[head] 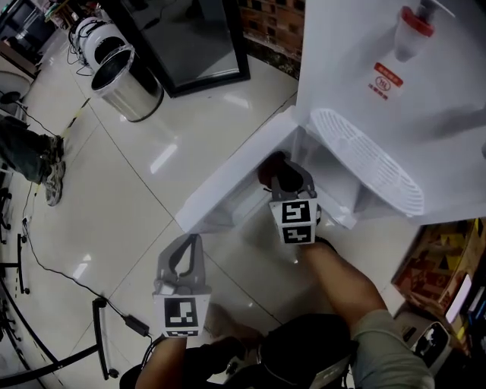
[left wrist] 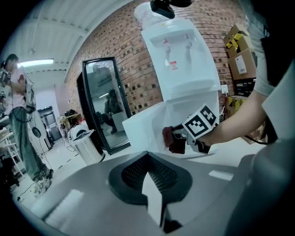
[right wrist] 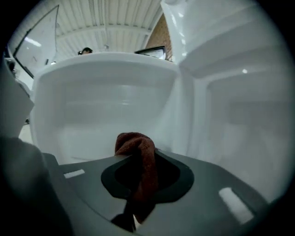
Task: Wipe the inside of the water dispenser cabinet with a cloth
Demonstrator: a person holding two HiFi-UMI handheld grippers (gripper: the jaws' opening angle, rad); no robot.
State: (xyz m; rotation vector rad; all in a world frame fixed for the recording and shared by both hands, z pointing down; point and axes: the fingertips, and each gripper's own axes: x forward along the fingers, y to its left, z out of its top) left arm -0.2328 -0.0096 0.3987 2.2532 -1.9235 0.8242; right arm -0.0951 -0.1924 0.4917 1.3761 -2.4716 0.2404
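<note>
Our left gripper and right gripper are grey shells with black meshy pads and black-and-white square markers on cubes. We've got a greyish short sleeve.

Steel waste bin, black rim, upright on glossy tiled floor. Black-framed glass panel beside it, against brick wall. Black cable trailing across floor. Stacked cardboard boxes. Bystander standing far left.
</note>
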